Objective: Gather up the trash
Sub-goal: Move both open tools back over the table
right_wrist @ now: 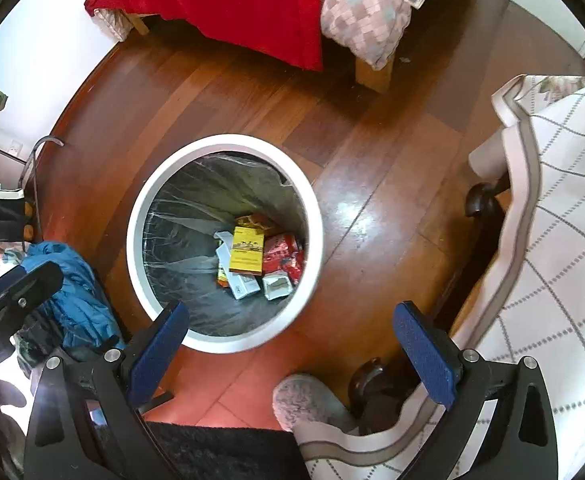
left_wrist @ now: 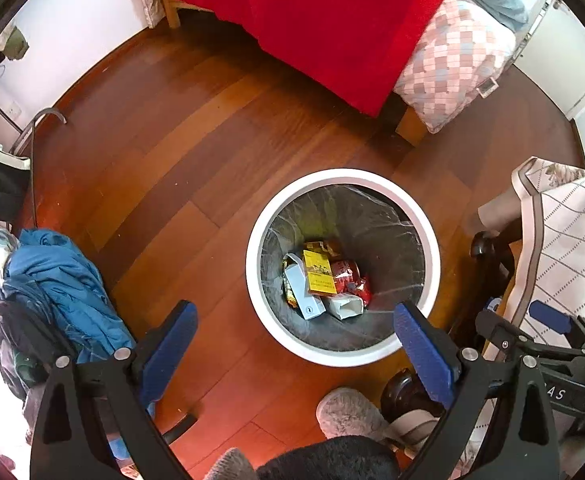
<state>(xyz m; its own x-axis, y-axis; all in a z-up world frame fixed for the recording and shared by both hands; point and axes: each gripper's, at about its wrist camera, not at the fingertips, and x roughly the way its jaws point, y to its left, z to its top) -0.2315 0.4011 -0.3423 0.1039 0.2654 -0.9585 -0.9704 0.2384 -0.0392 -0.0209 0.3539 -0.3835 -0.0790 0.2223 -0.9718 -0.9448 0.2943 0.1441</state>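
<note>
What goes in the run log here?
left tongs open, empty | right tongs open, empty | trash in white bin

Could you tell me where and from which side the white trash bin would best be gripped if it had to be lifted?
Probably the white trash bin's rim, from straight above. It stands upright on the wooden floor, and the ring is the only narrow edge open jaws could straddle, one finger inside against the liner bag, one outside. The rim's right side looks less convenient: the covered chair stands close by.
</note>
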